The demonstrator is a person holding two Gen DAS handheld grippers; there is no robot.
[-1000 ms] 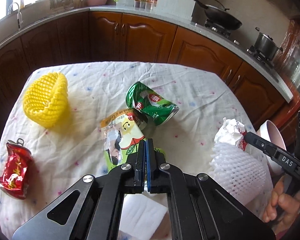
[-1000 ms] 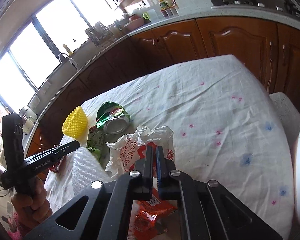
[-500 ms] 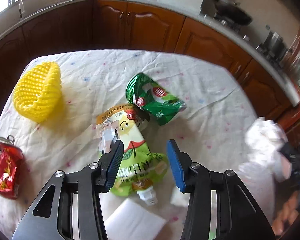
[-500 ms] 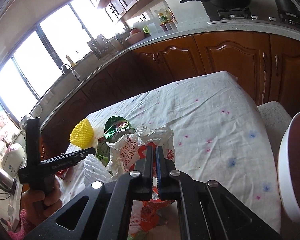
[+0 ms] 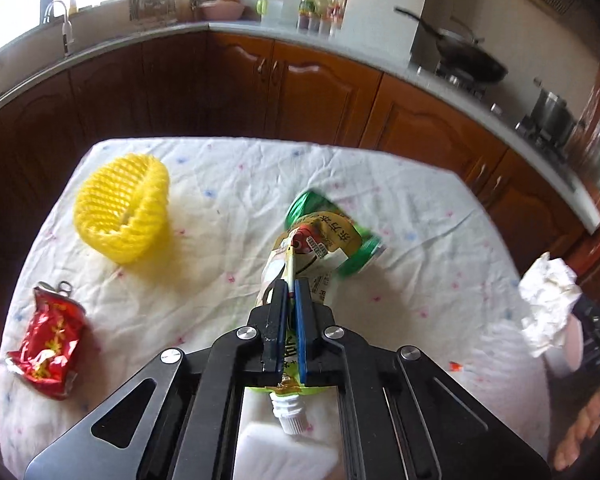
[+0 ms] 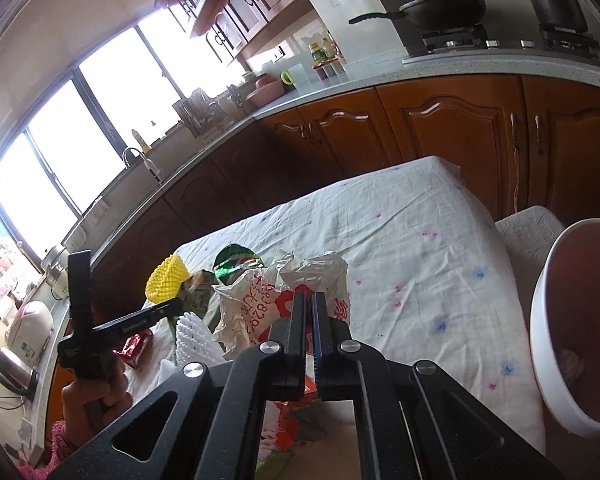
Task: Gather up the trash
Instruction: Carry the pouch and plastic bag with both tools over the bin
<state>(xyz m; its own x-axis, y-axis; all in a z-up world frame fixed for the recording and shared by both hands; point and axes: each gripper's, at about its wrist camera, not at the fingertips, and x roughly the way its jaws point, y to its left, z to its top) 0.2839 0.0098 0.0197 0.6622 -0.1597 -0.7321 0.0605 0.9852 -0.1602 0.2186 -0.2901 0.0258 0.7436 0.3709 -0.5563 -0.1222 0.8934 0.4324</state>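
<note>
My left gripper [image 5: 291,286] is shut on a green and yellow drink pouch [image 5: 308,252] with a white spout and holds it lifted off the cloth. A crushed green can [image 5: 356,256] lies just behind it. A yellow foam net [image 5: 122,212] and a crushed red can [image 5: 48,340] lie on the left of the table. My right gripper [image 6: 310,300] is shut on a white plastic bag with red print [image 6: 260,300], held above the table beside a white bin [image 6: 556,336]. The bag also shows at the right edge of the left wrist view [image 5: 548,300].
The table has a white flowered cloth [image 5: 400,200]. A white foam net [image 6: 192,336] lies below the bag. A white napkin [image 5: 284,452] lies at the near edge. Wooden cabinets [image 5: 308,92] and a counter with a wok [image 5: 472,64] run behind.
My left gripper opened over the drink pouch, then closed on it and lifted it. My right gripper carried the plastic bag up and toward the white bin.
</note>
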